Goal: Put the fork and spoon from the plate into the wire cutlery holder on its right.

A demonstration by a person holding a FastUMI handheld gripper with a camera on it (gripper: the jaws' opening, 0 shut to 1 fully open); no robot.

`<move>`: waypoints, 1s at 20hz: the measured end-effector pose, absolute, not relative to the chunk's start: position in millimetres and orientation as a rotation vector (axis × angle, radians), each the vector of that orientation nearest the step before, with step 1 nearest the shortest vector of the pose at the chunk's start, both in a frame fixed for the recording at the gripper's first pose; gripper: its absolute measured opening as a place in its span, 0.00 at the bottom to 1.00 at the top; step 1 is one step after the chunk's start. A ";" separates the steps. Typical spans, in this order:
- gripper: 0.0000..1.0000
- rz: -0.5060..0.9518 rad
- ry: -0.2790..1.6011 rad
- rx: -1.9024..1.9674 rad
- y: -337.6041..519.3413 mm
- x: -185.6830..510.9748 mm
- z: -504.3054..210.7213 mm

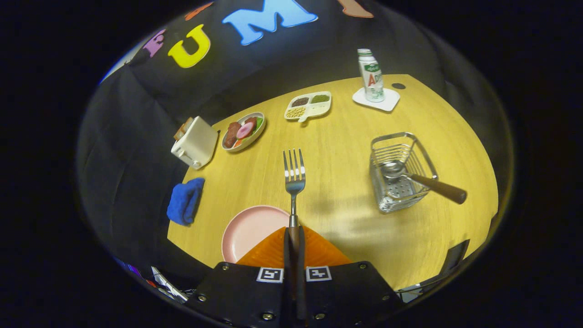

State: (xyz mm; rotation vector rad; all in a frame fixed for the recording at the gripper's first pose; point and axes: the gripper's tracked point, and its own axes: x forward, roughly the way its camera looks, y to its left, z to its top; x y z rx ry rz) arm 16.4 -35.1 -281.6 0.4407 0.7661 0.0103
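With the spoon (412, 176) already lying in the wire cutlery holder (401, 173), bowl down and handle sticking out over the rim, half the task looks done. My jaws (294, 246) are clamped together on the handle of the fork (294, 180), which points tines-forward above the counter (346, 150), just past the pink plate (248, 230) and well left of the holder. Remaining, as I judge it: carry the fork right and drop it in. The fork's handle end is hidden between my fingers, and the plate's near edge is cut off.
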 end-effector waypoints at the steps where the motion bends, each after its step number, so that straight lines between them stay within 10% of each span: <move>1: 0.04 -0.014 0.762 0.448 -50.9 13.2 -279.6; 20: 0.04 -0.161 0.900 0.563 -129.8 -9.5 -301.6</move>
